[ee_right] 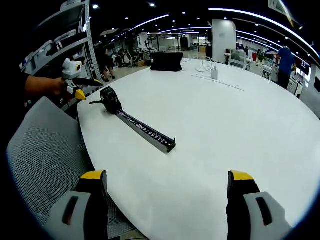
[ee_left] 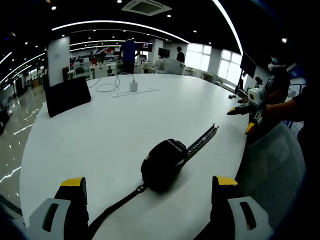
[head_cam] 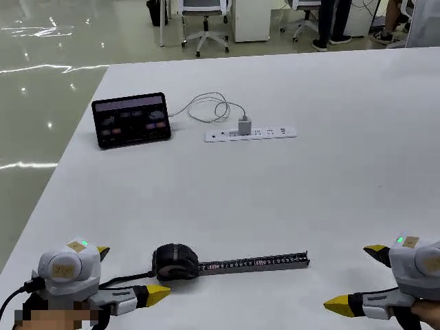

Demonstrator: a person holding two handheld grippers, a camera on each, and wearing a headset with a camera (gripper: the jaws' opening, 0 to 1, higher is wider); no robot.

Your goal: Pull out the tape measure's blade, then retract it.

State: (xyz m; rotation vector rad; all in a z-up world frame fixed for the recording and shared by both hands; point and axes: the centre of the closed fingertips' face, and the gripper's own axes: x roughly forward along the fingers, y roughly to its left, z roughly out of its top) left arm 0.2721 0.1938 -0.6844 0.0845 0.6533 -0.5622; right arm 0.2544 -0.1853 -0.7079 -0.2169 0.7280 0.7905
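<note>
A big white surface (head_cam: 330,179) holds all the things. Far back on it a dark tablet (head_cam: 131,119) stands up on its edge. Next to the tablet lies a long white power strip (head_cam: 251,133) with a white plug (head_cam: 245,126) in it and a curly white cable (head_cam: 213,108).

At the near edge, the left gripper (head_cam: 130,272) has its yellow-tipped jaws wide apart and holds nothing. The right gripper (head_cam: 355,276) is also wide and holds nothing. It is off to the side, past the end of the blade, and does not touch it.

The black tape measure (head_cam: 175,262) lies flat just in front of the left jaws. Its blade (head_cam: 254,262) sticks out along the surface toward the right gripper. A thin black strap (head_cam: 127,278) runs from the tape measure back toward the left gripper.
</note>
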